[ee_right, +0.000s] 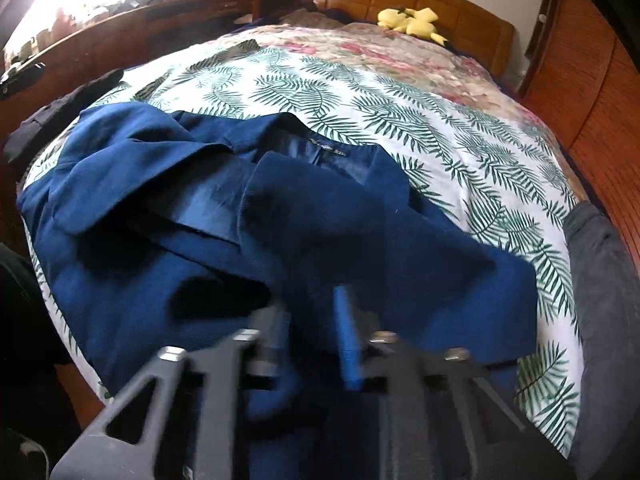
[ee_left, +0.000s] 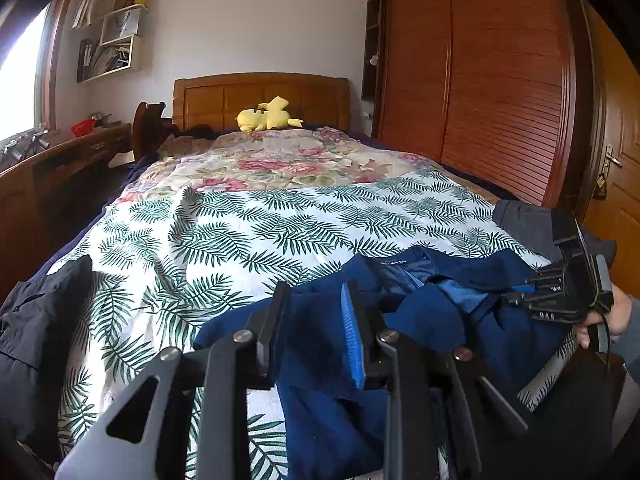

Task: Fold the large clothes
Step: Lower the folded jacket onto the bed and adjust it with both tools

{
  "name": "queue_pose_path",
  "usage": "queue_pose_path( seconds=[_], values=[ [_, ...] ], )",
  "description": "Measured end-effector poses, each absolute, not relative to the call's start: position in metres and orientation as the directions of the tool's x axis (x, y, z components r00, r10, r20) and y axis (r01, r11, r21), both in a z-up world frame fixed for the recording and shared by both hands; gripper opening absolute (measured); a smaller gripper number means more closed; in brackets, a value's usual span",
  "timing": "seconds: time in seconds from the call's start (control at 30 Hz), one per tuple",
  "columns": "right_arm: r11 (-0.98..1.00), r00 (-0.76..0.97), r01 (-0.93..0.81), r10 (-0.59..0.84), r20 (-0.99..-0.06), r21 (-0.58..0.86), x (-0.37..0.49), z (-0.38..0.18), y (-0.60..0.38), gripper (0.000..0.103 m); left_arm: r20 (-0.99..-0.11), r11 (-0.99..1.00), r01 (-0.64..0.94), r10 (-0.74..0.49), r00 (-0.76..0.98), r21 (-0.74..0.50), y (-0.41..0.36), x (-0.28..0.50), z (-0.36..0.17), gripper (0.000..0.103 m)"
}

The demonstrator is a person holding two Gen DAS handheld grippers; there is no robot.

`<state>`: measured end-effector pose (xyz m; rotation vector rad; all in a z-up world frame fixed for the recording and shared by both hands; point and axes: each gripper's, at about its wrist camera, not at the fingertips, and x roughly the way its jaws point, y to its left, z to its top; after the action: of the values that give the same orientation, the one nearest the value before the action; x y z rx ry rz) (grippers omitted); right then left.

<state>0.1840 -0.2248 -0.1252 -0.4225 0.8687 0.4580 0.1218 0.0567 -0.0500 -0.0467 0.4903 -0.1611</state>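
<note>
Two garments flank my workspace, so I start at the far left: a black garment [ee_left: 36,328] lies bunched at the bed's left edge, well clear of the job. Moving right, my left gripper [ee_left: 314,320] has navy cloth between its fingers; the jaws look clenched on the blue jacket [ee_right: 248,216], though how firm the pinch is I cannot tell. That jacket lies near the foot of the leaf-print bedspread [ee_left: 248,232], collar and label toward the headboard, its front panels rumpled over each other. I judge I am holding its near edge to lift and square it before a fold. Further right, my right gripper [ee_right: 312,328] also straddles navy fabric, blurred, apparently gripping the hem. A grey garment [ee_right: 600,264] waits at the right edge, and a yellow plush toy [ee_left: 266,116] sits by the headboard.
</note>
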Motion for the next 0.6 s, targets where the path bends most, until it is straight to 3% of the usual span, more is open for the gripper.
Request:
queue_pose_path(
  seconds=[0.13, 0.6],
  values=[
    [0.82, 0.593, -0.535, 0.194, -0.781, -0.203, 0.196, -0.111, -0.22, 0.003, -0.464, 0.986, 0.138, -0.164, 0.87, -0.089, 0.058, 0.123, -0.05, 0.024],
    [0.827, 0.717, -0.452, 0.114, -0.688, -0.334, 0.277, -0.068, -0.171, 0.002, -0.472, 0.987, 0.131, -0.158, 0.868, -0.091, 0.062, 0.125, -0.052, 0.024]
  ],
)
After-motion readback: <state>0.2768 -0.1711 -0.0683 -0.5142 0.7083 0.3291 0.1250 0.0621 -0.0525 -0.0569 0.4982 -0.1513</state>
